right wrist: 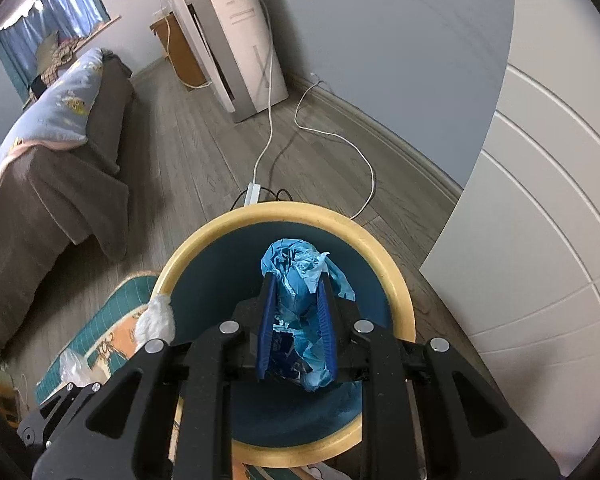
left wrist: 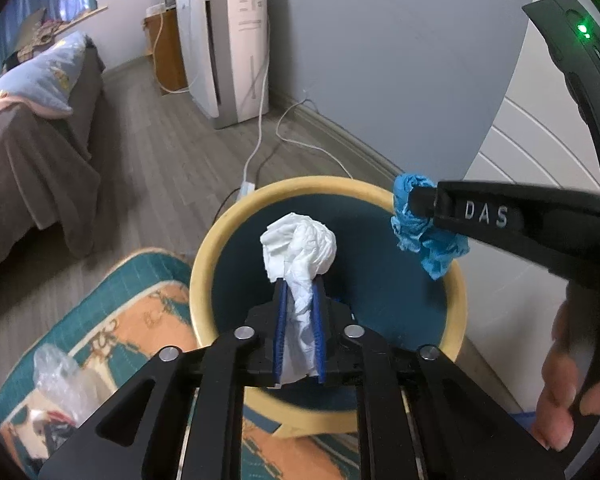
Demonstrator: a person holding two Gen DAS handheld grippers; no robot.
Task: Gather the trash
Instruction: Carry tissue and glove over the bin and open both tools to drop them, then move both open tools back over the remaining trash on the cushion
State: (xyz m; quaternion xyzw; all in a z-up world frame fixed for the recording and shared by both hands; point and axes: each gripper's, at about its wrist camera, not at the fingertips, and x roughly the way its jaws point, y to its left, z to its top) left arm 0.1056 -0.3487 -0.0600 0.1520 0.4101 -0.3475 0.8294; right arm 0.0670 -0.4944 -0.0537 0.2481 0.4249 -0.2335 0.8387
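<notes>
A round bin with a yellow rim (left wrist: 204, 256) and a dark teal inside stands on the floor; it also shows in the right wrist view (right wrist: 404, 300). My left gripper (left wrist: 300, 284) is shut on a crumpled white tissue (left wrist: 300, 244) and holds it over the bin's opening. My right gripper (right wrist: 298, 280) is shut on a crumpled blue wad (right wrist: 296, 264) over the bin. In the left wrist view the right gripper (left wrist: 416, 204) reaches in from the right with the blue wad (left wrist: 424, 236) above the rim. The white tissue (right wrist: 156, 318) shows at the bin's left rim in the right wrist view.
A patterned teal and orange rug (left wrist: 112, 320) lies left of the bin with a clear plastic bag (left wrist: 60, 380) on it. A bed with a brown cover (left wrist: 32, 152), a white appliance (left wrist: 228, 48), white cables (right wrist: 268, 120) on the wooden floor and a white door (right wrist: 540, 240) surround the bin.
</notes>
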